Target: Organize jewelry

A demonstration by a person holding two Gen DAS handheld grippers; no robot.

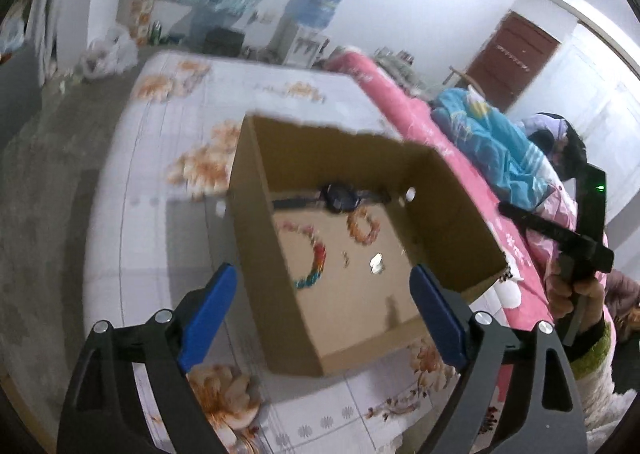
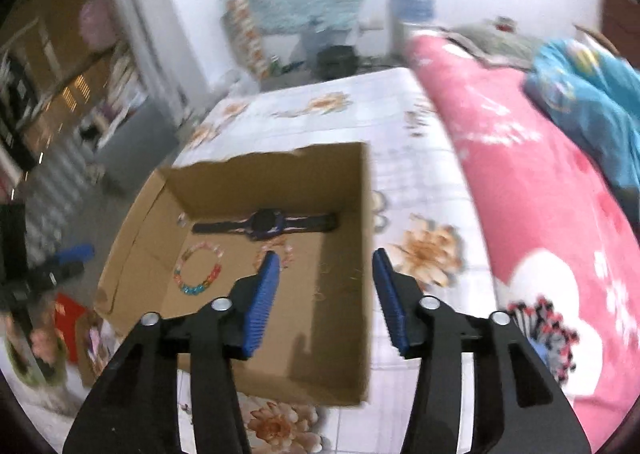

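Observation:
An open cardboard box (image 1: pixel 256 222) (image 2: pixel 344 294) stands on a flowered tablecloth. On its floor lie a black watch (image 1: pixel 340 198) (image 2: pixel 266 224), a many-coloured bead bracelet (image 1: pixel 314 266) (image 2: pixel 198 274), a peach bead bracelet (image 1: pixel 363 228) (image 2: pixel 286 250), a small white piece (image 1: pixel 376 264) and a tiny earring (image 1: pixel 346 258). My left gripper (image 1: pixel 322 274) hovers over the box's near corner, jaws wide open and holding nothing. My right gripper (image 2: pixel 326 254) is open above the box's right wall, also holding nothing. A hand holds the right gripper's handle (image 1: pixel 576 250) at the right edge of the left wrist view.
The tablecloth (image 1: pixel 160 174) covers a table that runs to the far wall. A pink blanket (image 2: pixel 540 214) with a blue garment (image 2: pixel 592 102) on it borders the table's right side. A water dispenser (image 1: pixel 316 10) stands behind. A red item (image 2: pixel 68 318) lies left of the box.

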